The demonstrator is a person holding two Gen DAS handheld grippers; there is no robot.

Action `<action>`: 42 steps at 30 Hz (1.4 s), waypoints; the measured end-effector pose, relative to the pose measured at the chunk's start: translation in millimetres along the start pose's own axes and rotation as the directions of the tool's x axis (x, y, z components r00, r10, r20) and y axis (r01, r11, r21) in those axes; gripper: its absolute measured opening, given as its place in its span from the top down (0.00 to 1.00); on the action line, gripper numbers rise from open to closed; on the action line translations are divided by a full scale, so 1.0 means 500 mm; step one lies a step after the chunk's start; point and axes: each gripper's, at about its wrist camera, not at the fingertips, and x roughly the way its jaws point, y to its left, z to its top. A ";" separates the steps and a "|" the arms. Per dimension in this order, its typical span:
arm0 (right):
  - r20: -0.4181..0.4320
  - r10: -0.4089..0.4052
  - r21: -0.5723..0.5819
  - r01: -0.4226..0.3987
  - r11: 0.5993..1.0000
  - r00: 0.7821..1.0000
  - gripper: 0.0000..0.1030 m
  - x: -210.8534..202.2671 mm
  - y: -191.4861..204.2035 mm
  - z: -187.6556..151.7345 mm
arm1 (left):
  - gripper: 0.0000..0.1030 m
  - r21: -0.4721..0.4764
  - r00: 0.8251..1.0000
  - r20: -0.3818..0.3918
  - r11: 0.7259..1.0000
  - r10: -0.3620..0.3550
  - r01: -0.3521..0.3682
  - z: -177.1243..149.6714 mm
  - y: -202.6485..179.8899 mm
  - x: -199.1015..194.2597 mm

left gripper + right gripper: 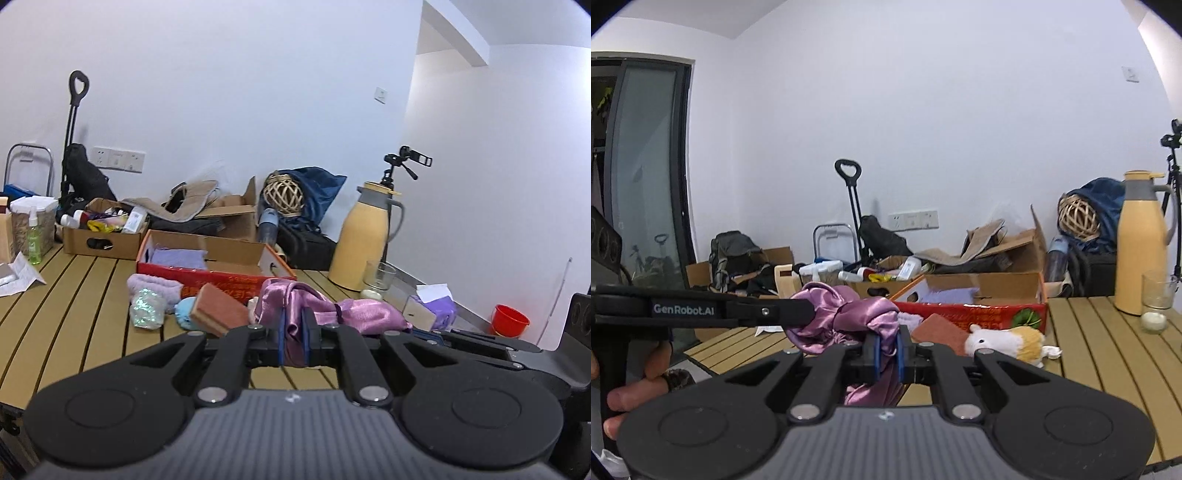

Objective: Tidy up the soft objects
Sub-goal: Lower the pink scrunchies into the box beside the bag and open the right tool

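A shiny purple satin cloth [347, 310] hangs above the slatted wooden table [74, 295], bunched between both grippers. My left gripper [294, 332] is shut on one end of it. My right gripper [887, 349] is shut on the other end of the cloth [849, 310]; the left gripper [807, 314] comes in from the left in that view. Behind stands a red box [221, 276] with a lavender towel [179, 258] inside. In front of the box lie a lavender fuzzy piece [155, 286], an iridescent pouch [147, 309], a blue soft item [184, 313], a brown sponge [218, 308] and a white-and-yellow plush toy [1004, 341].
A yellow thermos [360, 240], a glass [378, 277] and a purple tissue pack [434, 310] stand at the table's right. At the back left are a cardboard box [103, 240] of bottles and a green spray bottle [34, 243]. A red bucket [509, 319] sits on the floor.
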 end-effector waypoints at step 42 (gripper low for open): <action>-0.454 -0.340 -0.303 0.216 0.928 0.823 0.53 1.022 -0.568 0.166 | 0.78 -0.132 0.902 -0.427 0.982 0.068 -0.137 0.248 0.316 1.101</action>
